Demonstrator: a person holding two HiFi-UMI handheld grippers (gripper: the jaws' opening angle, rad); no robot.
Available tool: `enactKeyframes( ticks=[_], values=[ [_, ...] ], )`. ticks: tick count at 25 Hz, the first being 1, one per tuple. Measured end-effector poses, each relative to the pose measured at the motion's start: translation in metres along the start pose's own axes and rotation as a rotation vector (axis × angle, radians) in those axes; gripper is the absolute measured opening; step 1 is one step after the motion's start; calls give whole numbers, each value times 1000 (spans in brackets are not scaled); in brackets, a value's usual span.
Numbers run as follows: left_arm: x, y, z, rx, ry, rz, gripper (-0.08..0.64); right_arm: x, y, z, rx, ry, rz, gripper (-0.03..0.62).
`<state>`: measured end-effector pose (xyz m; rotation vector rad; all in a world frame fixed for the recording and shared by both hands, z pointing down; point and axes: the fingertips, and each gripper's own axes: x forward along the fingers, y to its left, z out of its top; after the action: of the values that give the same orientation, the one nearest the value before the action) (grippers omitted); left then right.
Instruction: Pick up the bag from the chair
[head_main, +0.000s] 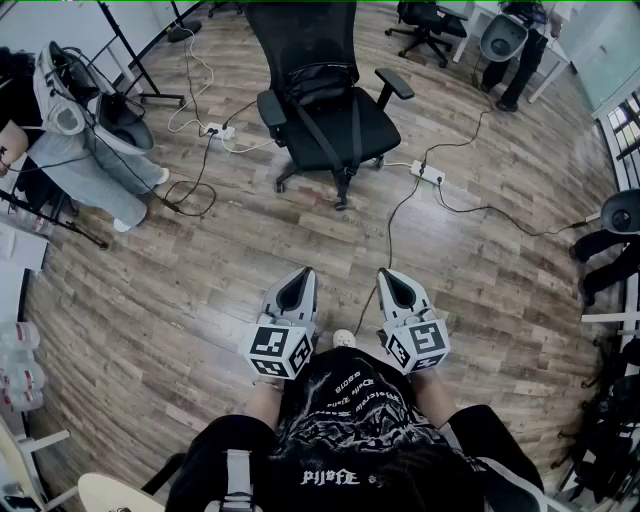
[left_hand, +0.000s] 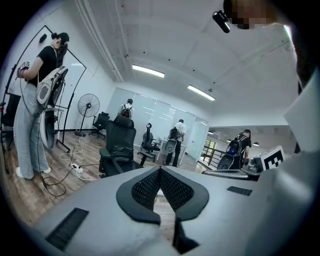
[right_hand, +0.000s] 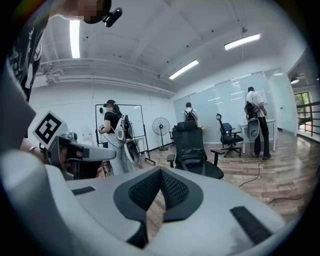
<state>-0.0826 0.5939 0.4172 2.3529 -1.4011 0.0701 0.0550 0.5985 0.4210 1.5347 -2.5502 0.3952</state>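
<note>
Your left claw (head_main: 299, 276) sits low in the frame, just left of centre. Its jaws are drawn together at the tips with nothing between them, and the left gripper view shows that claw (left_hand: 160, 172) pinched on air. Your right claw (head_main: 389, 276), just beside it, is closed and empty too, as the right gripper view confirms (right_hand: 161, 172). Both are well apart from the target.

The bag (head_main: 322, 84) is at upper centre, on the seat of the chair (head_main: 380, 130) and leaning against the backrest. Its straps trail down over the seat toward the front edge. It is black and looks soft, so expect it to sag and fold rather than hold its shape. Its weight can't be judged from here.

Open a claw and take it by a strap or the top edge, where there is a narrow band to bite. The flat fabric face is likelier to slip out. Lift straight up so the loose straps don't catch on an armrest (head_main: 394, 84).

A cable (head_main: 395, 215) runs from the power strip (head_main: 427, 172) right of the chair base down the floor toward your claws, so mind it underfoot. More cords (head_main: 190, 120) lie upper left of the chair. A person (head_main: 95, 160) with gear stands at the left edge, off your line.
</note>
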Motion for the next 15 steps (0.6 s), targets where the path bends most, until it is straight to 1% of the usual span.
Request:
enactKeyframes(
  ticks=[7,11,15],
  values=[
    [7,-3,5,10,-20,-7,5,-2,-4,11,-63,-47,-14,3],
    [9,-4,5,20,-19,-19,5,-1,-1,11,-69,-43,-25,3],
    [11,-3,4,9,-14,-20,6,3,4,15,-58,-41,8,3]
  ],
)
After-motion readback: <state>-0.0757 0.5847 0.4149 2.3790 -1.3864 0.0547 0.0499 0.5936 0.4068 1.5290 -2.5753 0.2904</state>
